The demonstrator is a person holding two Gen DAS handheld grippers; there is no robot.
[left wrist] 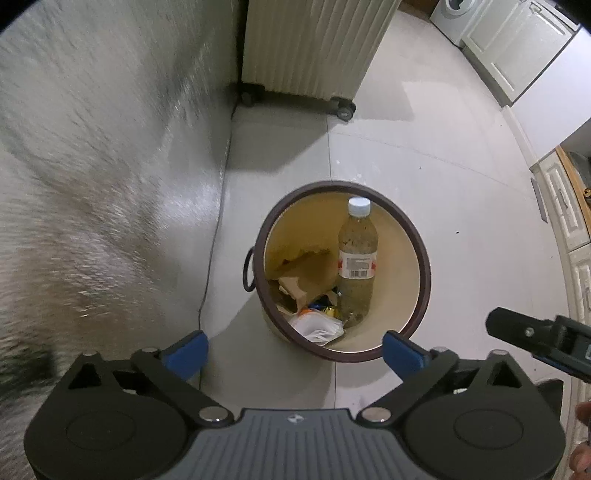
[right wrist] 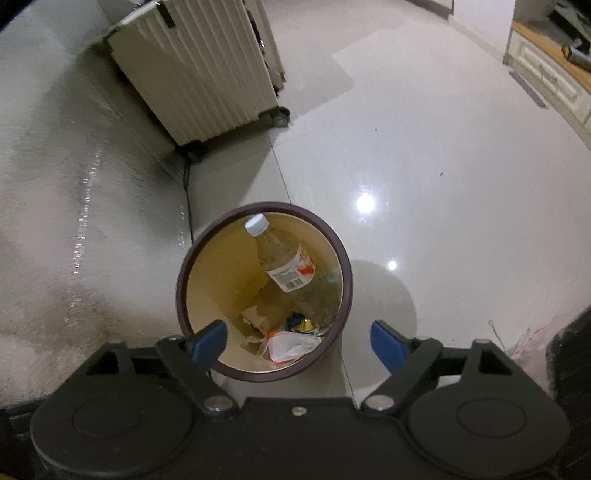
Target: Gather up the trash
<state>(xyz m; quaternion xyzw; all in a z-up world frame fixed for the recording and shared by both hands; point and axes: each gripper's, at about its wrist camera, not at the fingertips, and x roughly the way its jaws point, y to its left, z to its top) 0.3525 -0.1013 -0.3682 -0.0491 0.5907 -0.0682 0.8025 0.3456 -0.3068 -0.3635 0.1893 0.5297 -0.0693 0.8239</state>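
A round trash bin with a dark brown rim (left wrist: pixel 424 258) (right wrist: pixel 345 258) stands on the floor below both grippers. Inside it a plastic bottle (left wrist: pixel 357 254) (right wrist: pixel 282 258) with a white cap leans against the wall, above torn cardboard (left wrist: pixel 306 273) (right wrist: pixel 258 314), a white plastic wrapper (left wrist: pixel 317 326) (right wrist: pixel 290 345) and small bits. My left gripper (left wrist: pixel 295 350) is open and empty above the bin's near rim. My right gripper (right wrist: pixel 299 341) is open and empty, also above the near rim; it shows at the right in the left wrist view (left wrist: pixel 532 336).
A cream ribbed suitcase on wheels (left wrist: pixel 310 48) (right wrist: pixel 199 70) stands behind the bin beside a shiny wall (left wrist: pixel 110 166). White cabinets (left wrist: pixel 517 48) and a washing machine (left wrist: pixel 452 14) are far right. A clear plastic bag (right wrist: pixel 528 339) lies on the glossy floor at right.
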